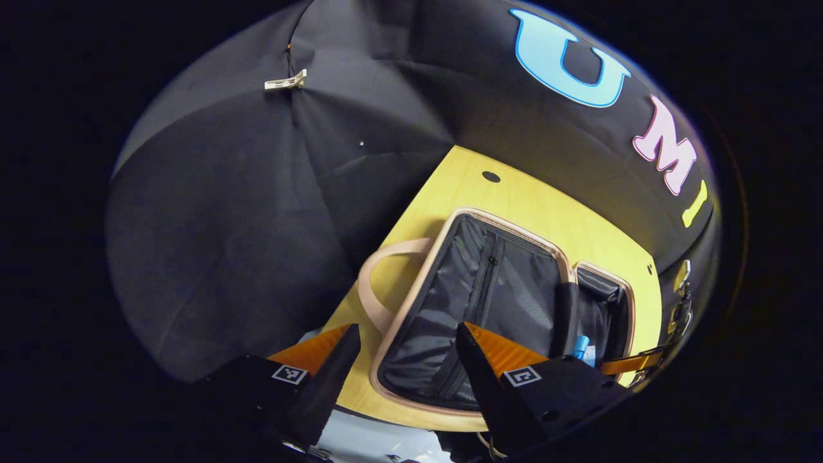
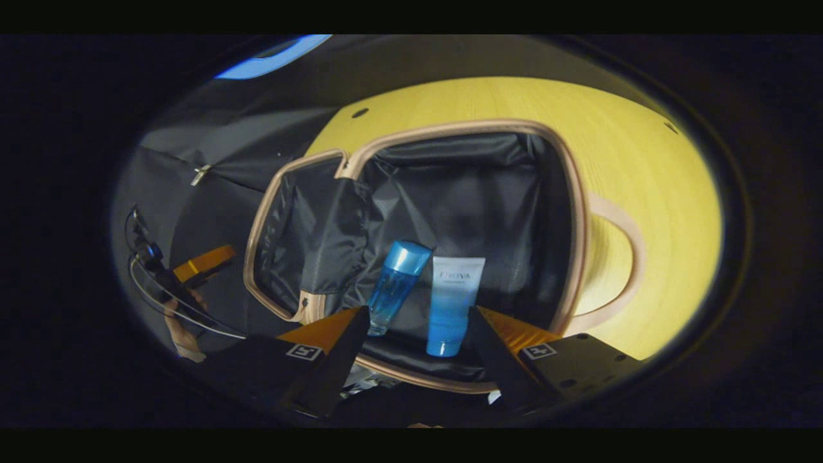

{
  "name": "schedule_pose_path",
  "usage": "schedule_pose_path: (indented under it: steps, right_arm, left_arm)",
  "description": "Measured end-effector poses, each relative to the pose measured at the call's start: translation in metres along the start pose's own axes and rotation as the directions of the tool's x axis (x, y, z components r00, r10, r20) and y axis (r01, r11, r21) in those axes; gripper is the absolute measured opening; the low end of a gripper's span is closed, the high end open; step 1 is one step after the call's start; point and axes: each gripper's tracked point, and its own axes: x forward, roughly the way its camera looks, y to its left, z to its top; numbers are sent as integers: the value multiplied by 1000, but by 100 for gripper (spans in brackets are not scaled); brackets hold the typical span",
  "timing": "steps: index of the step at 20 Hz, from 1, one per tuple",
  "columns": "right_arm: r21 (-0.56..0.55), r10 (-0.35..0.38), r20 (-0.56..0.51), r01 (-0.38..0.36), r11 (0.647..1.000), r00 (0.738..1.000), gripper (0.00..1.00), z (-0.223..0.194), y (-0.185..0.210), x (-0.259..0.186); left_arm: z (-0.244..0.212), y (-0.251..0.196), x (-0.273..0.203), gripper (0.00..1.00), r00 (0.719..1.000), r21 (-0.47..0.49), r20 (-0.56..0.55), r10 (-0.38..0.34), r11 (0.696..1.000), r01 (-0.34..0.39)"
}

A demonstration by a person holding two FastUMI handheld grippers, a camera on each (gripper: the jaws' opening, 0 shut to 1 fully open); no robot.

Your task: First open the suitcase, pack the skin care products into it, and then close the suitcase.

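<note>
The suitcase [image 2: 450, 193] lies open on the worktop [image 2: 643, 161], bottle [image 2: 395, 283] and tube [image 2: 453, 302] inside at six o'clock; both grippers' fingers [image 2: 334, 354] spread wide, empty; closing remains.

The left gripper [image 1: 408, 366] shows at the bottom of the left gripper view, its two wedge-shaped fingers [image 1: 328, 379] spread wide with nothing between them. The right gripper [image 2: 418, 350] sits at the bottom of the right gripper view, jaws likewise parted and empty. At that view's lower left, farther off, a hand [image 2: 183, 328] grips the other tool (only partly visible).
</note>
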Motion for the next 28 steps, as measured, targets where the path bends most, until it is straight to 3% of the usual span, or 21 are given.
schedule_pose_path:
  steps: [2,3,4,9,17,22,24,26,28]
  right_arm:
    - [-46,-3,53,5,999,999,96,10,1,-9]
    - [-66,5,75,0,998,997,84,14,4,-15]
    - [-86,14,99,-5,996,995,96,18,8,-19]
    - [-191,45,185,-9,981,982,97,35,25,-38]
    - [-198,15,202,26,980,979,98,41,14,-40]
    - [-187,8,212,32,982,977,98,38,10,-46]
    - [-185,-1,224,43,982,975,98,40,4,-48]
    - [-161,-12,235,51,986,972,98,42,-3,-49]
    - [-131,-17,235,49,990,972,98,42,-10,-48]
  left_arm:
    - [9,9,8,95,1000,-7,-7,18,1000,-18]
    - [13,12,15,95,1000,-12,-11,23,1000,-24]
    - [16,16,21,95,999,-15,-19,30,999,-31]
    - [29,40,53,95,993,-5,-76,92,996,-92]
    - [8,60,104,94,964,-7,-237,119,992,-124]
    - [-3,71,126,92,935,38,-301,187,982,-184]
    - [-5,69,131,90,933,23,-321,163,986,-165]
    - [-8,55,134,73,936,-33,-337,103,992,-122]
    - [-5,55,131,48,937,20,-327,126,992,-126]
